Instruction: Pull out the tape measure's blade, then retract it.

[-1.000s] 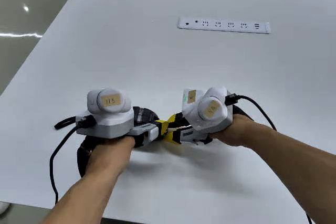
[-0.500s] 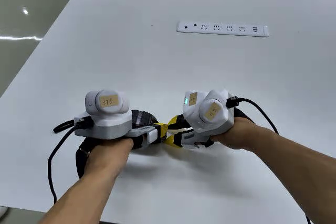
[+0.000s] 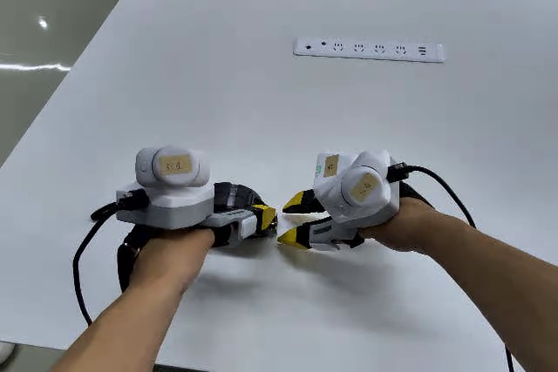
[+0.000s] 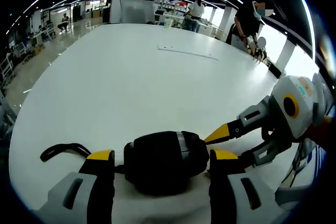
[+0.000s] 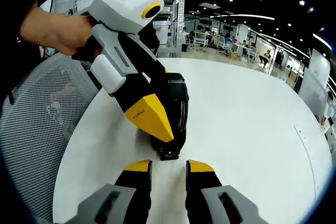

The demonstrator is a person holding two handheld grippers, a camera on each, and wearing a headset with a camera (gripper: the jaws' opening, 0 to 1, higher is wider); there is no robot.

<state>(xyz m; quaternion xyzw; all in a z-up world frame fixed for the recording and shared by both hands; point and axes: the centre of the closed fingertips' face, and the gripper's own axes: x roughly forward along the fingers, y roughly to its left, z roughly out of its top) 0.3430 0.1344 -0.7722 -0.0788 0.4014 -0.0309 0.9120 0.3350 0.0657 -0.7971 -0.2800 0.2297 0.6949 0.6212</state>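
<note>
Tape measure sits clamped by its black case in my left gripper, low over the white workbench. Its blade hook points at my right gripper, just ahead of those slightly parted, empty jaws.

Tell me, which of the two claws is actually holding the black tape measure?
The left claw: its yellow-tipped jaws clamp the tape measure from both sides. The right claw sits just short of it, jaws apart, holding nothing.

Left tongs clamped — right tongs parted.
</note>
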